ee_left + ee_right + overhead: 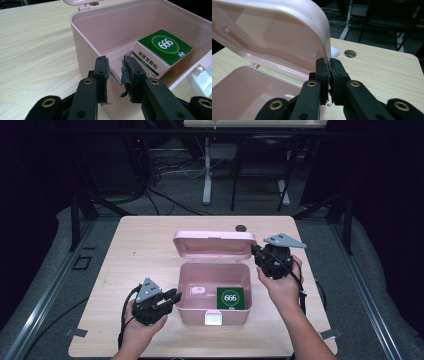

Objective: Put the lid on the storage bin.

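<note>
Low in the high view, the left gripper (173, 298) sits slightly open and empty at the left wall of the pink box (212, 317). A green carton (230, 298) lies inside at centre. Farther up, the right gripper (255, 251) pinches the raised lid (214, 245).

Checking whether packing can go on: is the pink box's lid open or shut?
Open. The lid stands raised behind the pink box, the right gripper pinches its edge, and the green carton inside shows.
</note>
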`<act>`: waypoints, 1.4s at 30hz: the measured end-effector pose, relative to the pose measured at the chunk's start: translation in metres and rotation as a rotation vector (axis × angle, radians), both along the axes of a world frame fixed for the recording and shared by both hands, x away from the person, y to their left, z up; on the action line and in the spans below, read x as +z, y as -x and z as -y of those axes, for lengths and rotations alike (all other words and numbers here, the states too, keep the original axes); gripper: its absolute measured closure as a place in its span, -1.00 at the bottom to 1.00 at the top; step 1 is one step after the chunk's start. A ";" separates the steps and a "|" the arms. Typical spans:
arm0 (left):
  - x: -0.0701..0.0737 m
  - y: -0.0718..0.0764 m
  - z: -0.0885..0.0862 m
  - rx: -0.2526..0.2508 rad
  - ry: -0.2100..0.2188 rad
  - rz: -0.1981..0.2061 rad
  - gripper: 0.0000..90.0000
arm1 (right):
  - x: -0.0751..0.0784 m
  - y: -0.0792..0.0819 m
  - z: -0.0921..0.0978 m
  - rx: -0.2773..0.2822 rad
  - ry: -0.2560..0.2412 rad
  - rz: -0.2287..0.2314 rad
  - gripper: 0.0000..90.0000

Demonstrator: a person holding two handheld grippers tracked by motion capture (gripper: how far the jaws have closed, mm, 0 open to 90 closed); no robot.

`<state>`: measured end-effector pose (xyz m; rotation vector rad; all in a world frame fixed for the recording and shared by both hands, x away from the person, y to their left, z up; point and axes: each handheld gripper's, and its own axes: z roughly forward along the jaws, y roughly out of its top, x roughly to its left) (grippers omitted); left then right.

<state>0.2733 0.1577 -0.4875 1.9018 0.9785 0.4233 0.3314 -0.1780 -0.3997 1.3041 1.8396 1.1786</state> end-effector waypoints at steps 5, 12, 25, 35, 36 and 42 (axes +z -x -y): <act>0.000 0.000 0.000 -0.001 0.000 0.000 0.64 | -0.005 0.009 0.003 0.004 -0.026 0.000 0.90; 0.000 0.000 -0.001 -0.002 0.000 -0.003 0.63 | -0.012 0.019 0.006 0.013 -0.064 0.017 0.89; 0.012 0.000 -0.003 -0.008 0.028 0.019 0.62 | -0.018 0.027 0.007 0.026 -0.069 0.031 0.88; 0.046 -0.004 -0.002 0.016 0.067 0.105 0.55 | -0.024 0.030 0.009 0.045 -0.075 0.019 0.85; 0.050 -0.004 -0.001 0.020 0.063 0.116 0.55 | -0.024 0.031 0.009 0.047 -0.070 0.014 0.85; 0.067 -0.011 0.002 0.044 0.042 0.157 0.51 | -0.030 0.030 0.008 0.051 -0.061 -0.010 0.83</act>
